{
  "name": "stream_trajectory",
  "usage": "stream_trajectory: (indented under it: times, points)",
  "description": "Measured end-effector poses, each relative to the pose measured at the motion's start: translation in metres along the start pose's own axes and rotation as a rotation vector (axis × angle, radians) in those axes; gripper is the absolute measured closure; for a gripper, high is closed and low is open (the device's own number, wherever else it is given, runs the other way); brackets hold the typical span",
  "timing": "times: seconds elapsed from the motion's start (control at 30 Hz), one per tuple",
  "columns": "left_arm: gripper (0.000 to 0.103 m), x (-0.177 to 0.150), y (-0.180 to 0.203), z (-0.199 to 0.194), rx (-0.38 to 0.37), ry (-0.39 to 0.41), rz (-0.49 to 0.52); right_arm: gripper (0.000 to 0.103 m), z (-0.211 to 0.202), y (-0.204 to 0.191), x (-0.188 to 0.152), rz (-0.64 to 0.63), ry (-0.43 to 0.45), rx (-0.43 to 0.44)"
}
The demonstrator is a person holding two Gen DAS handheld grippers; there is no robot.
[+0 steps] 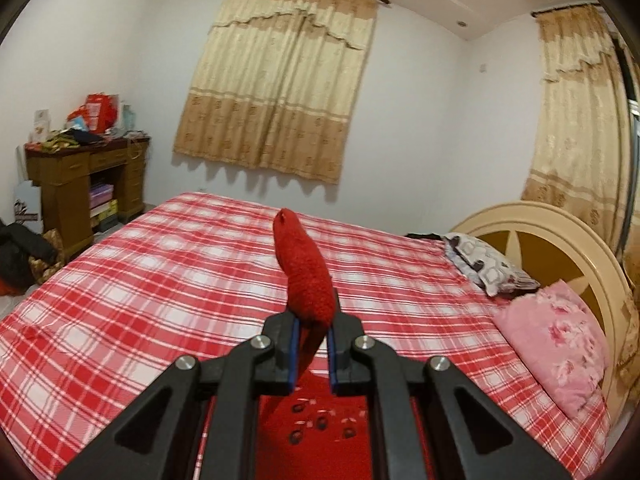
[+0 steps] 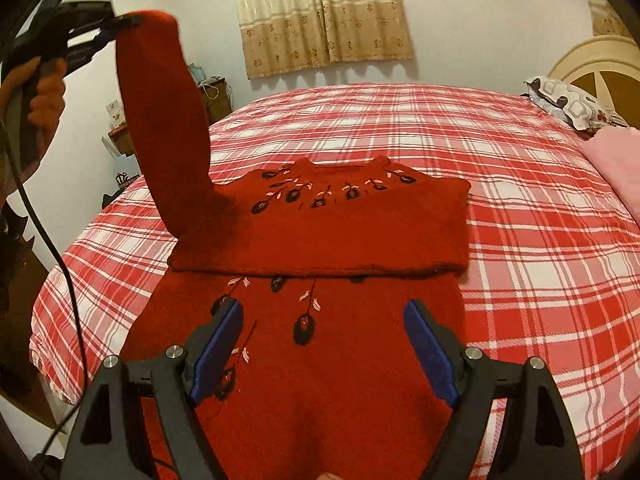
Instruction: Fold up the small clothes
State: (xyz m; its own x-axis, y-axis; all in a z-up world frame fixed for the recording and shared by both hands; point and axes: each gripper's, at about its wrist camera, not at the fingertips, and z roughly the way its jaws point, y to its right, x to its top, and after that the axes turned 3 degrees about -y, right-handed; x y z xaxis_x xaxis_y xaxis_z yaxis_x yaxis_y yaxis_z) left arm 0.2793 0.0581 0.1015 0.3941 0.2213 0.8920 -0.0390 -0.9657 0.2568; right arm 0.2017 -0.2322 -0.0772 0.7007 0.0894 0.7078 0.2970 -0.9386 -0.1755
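The red sweater (image 2: 320,240) lies flat on the plaid bed (image 2: 520,200), one sleeve apparently already folded across its chest. On the sweater's left, the left gripper (image 1: 312,340) is clamped on the other sleeve (image 2: 168,120), lifted high; folding it over and the body folds look left to do. Above the sweater's hem the right gripper (image 2: 324,344) hovers spread wide, holding nothing. Right of the sweater, bare bed runs to the pillows (image 2: 568,104).

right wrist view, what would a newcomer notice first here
The red sleeve stands out, pulled up high at the left by the left gripper, which is clamped on its cuff. Below it the red sweater with dark embroidered flowers lies on the red plaid bed, its other sleeve folded across the chest. The right gripper hovers open over the sweater's lower body.
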Motion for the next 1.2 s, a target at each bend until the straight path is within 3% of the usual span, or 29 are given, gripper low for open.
stream_trajectory:
  times: [0.3,0.67,0.83,0.93,0.97,1.0,1.2]
  points:
    - [0.092,-0.045,0.085,0.022,-0.019,0.013,0.191,0.02,0.003,0.008,-0.021,0.029,-0.031,0.015]
    - [0.09,-0.148,0.147,0.097,-0.032,-0.214,0.343,0.02,-0.008,0.042,-0.054,0.07,-0.058,-0.035]
    - [0.077,-0.17,0.161,0.104,-0.037,-0.293,0.425,0.02,0.0,0.056,-0.064,0.122,-0.075,-0.027]
    - [0.053,-0.168,0.158,0.077,-0.043,-0.213,0.478,0.02,0.002,0.06,-0.066,0.128,-0.073,-0.02]
    - [0.039,-0.166,0.153,0.068,-0.034,-0.187,0.496,0.02,0.002,0.06,-0.067,0.131,-0.073,-0.017]
    - [0.035,-0.166,0.147,0.061,-0.029,-0.169,0.506,0.02,0.002,0.061,-0.067,0.136,-0.073,-0.015]
    - [0.033,-0.169,0.067,0.039,0.114,-0.193,0.495,0.02,0.0,0.059,-0.066,0.123,-0.079,-0.018]
